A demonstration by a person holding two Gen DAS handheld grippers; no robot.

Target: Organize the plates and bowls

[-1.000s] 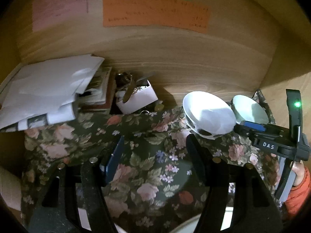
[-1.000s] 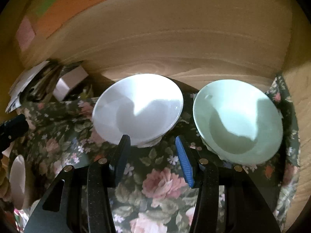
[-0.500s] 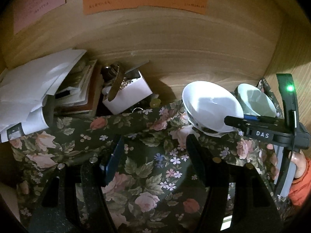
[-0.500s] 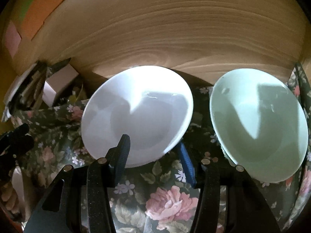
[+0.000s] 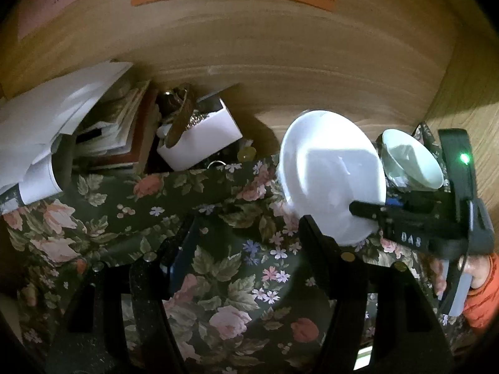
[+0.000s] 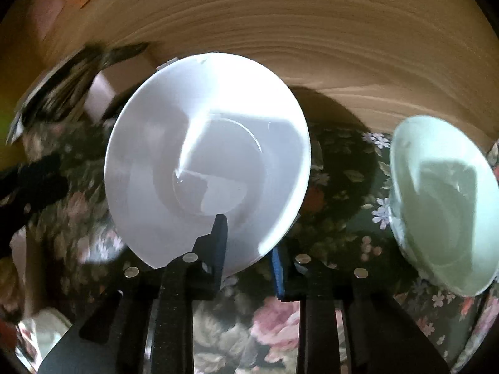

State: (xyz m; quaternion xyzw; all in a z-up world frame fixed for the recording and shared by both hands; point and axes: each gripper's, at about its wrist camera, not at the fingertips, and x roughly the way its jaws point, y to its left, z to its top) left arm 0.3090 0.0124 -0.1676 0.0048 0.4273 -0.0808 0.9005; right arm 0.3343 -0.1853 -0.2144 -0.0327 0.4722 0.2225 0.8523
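Floral cloth, dark green with pink roses (image 5: 237, 268), covers the surface closest to view, and the left hand-held gripper (image 5: 246, 243) hovers just above it with its black fingers spread wide and nothing between them. A little further on, the right hand-held gripper (image 6: 249, 243) is pinching the near rim of the wide, shallow white ceramic bowl (image 6: 205, 162): one blue-padded finger lies inside the bowl and the other sits behind its outer wall. That bowl is tilted steeply, its inside turned toward the grippers, its far edge up. Seen from the left side, the same white bowl (image 5: 330, 177) stands on edge over the cloth with the right hand-held gripper (image 5: 386, 210) reaching in from the right. Just beside it, to the right, a pale green ceramic bowl (image 6: 443, 205) rests on the cloth near the corner. Further back on the left lie a small white open box of odds and ends (image 5: 199, 140) and a stack of white papers and books (image 5: 65, 124), against the wooden back panel (image 5: 280, 62).
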